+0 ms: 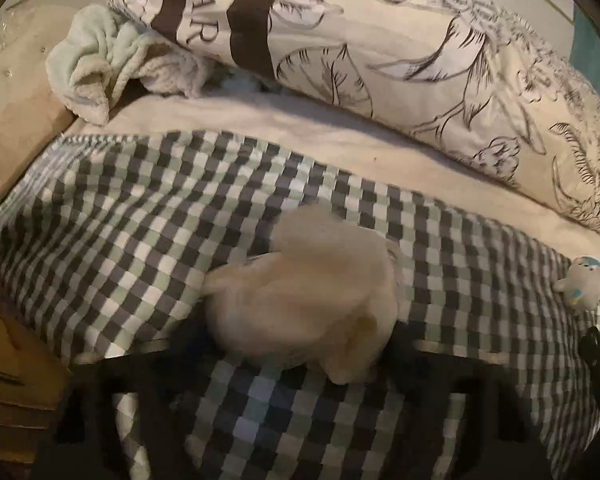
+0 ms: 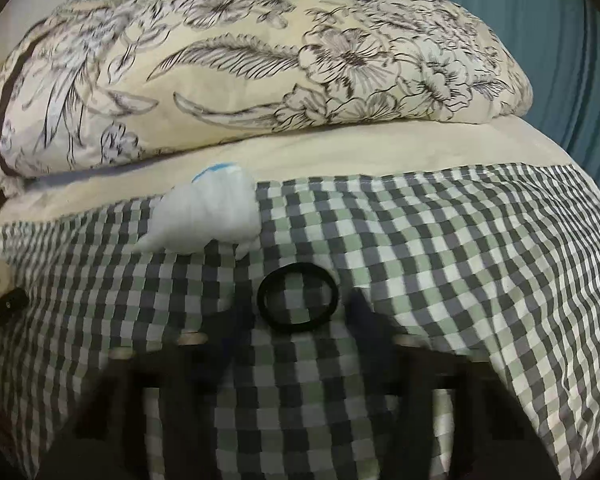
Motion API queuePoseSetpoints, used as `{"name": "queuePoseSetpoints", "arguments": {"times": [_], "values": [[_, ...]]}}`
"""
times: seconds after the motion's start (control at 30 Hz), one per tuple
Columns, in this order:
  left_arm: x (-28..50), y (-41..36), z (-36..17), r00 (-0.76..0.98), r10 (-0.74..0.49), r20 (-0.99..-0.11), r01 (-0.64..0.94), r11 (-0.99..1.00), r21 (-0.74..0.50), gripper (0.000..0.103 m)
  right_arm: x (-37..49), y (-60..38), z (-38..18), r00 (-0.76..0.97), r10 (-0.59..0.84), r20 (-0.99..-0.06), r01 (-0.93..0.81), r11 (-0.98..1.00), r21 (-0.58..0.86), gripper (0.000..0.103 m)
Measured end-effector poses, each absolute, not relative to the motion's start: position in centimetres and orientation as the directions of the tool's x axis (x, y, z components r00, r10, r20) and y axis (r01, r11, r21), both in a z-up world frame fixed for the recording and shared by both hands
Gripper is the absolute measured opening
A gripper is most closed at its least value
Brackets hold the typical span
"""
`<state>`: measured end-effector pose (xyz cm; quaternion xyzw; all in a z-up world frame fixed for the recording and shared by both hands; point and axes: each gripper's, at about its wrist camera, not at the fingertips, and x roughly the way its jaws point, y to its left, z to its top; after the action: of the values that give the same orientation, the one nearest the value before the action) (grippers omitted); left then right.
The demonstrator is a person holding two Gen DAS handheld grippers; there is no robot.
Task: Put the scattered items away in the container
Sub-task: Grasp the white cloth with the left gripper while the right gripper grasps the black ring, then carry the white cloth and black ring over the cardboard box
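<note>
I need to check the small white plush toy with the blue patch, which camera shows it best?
The right wrist view: the white plush toy lies large near the middle, on the checked blanket just beyond the black ring, though slightly blurred. The left wrist view shows it only small at the far right edge.

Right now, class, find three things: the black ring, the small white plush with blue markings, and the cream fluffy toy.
black ring (image 2: 297, 330), right wrist view, its lower band.
small white plush (image 2: 212, 216), right wrist view, its body.
cream fluffy toy (image 1: 312, 304), left wrist view, its middle.
</note>
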<state>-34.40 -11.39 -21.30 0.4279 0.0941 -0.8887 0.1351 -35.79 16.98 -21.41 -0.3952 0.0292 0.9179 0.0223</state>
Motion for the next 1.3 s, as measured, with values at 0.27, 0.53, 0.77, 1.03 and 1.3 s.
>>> {"name": "queuePoseSetpoints", "arguments": {"times": [0.27, 0.53, 0.77, 1.03, 1.3], "values": [[-31.7, -10.8, -20.2, -0.592, -0.144, -0.793, 0.267, -0.963, -0.025, 0.016, -35.6, 17.7, -21.1, -0.716, -0.057, -0.695, -0.039, -0.992, 0.121, 0.006], [-25.6, -10.0, -18.5, -0.575, -0.113, -0.810, 0.202, -0.979, -0.007, 0.016, -35.5, 17.0, -21.1, -0.702, -0.031, -0.711, -0.038, -0.996, 0.081, 0.005], [-19.9, -8.9, -16.0, -0.580, -0.063, -0.812, 0.133, -0.991, -0.018, 0.016, -25.7, 15.0, -16.0, -0.713, -0.139, -0.687, 0.066, -0.989, 0.131, 0.005], [-14.3, -6.9, -10.9, -0.645, 0.010, -0.764, 0.027, -0.999, -0.036, 0.016, -14.1, 11.4, -11.2, -0.669, -0.319, -0.671, 0.248, -0.947, 0.203, 0.005], [-9.6, -9.4, -7.1, -0.683, 0.009, -0.730, 0.047, -0.997, -0.057, 0.016, -9.4, 8.0, -7.4, -0.629, -0.429, -0.648, 0.351, -0.901, 0.256, 0.005]]}}
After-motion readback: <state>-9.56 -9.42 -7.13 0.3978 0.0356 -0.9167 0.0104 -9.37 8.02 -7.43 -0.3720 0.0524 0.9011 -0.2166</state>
